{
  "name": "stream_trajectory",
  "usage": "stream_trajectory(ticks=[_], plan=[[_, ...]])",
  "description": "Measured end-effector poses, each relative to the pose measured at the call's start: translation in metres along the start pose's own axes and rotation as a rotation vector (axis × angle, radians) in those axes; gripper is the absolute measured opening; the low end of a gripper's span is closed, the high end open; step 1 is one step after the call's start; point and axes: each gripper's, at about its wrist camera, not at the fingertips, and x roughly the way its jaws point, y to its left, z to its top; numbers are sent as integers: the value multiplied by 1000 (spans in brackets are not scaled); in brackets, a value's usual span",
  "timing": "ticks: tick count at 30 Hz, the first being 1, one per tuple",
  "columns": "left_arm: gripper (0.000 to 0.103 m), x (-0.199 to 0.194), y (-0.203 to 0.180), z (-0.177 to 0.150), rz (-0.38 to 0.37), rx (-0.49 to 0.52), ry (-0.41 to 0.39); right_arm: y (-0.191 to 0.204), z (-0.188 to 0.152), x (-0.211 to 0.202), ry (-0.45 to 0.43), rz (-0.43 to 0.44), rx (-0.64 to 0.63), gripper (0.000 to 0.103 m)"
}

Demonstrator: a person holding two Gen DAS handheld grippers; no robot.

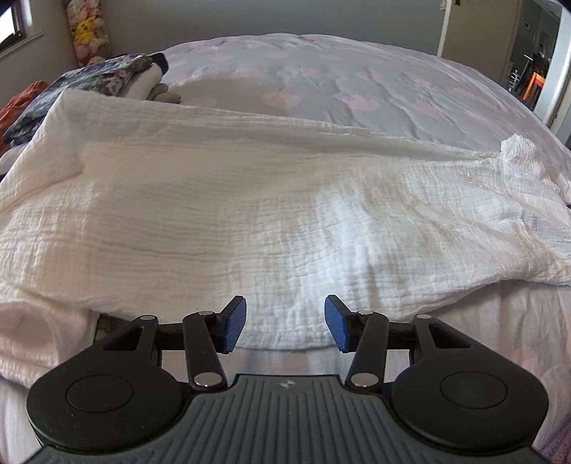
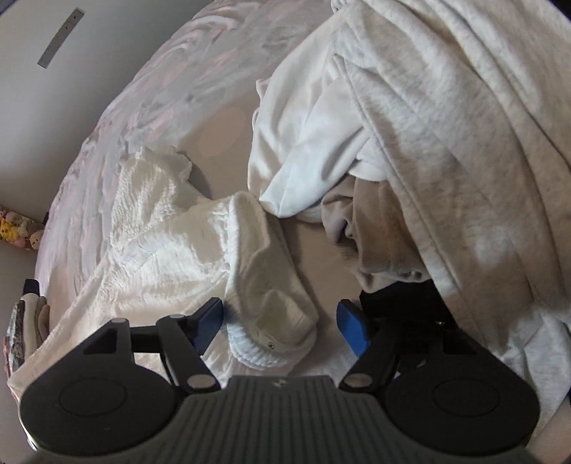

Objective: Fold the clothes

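plush toys (image 1: 87, 30), doorway (image 1: 535, 64), floral duvet (image 1: 321, 78)

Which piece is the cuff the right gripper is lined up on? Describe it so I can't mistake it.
On the bed, follow the crinkled white garment along its sleeve to the banded cuff between the open right gripper fingers. Unlike the smooth white and heather-grey clothes heaped beside it, it carries a small button.

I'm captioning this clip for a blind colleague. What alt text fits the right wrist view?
The right gripper hangs with its blue-padded jaws open on either side of a buttoned cuff of a white crinkled garment spread on a bed. To the right lies a heap of pale grey and white clothes.
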Motion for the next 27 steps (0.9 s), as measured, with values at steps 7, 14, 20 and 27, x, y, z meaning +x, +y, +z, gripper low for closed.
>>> stream_trajectory(ticks=[7,14,20,27], plan=[[47,-9,32,-21,23,-106,9,19,-9,18,10,-76,-44,46],[47,-17,53,-31,14,-158,-5,31,-14,-1,-56,-109,-44,26],[47,-25,77,-39,4,-221,-10,52,-10,-47,-173,-174,-137,25],[47,-41,113,-50,1,-289,-28,39,5,-91,-268,-292,-152,24]])
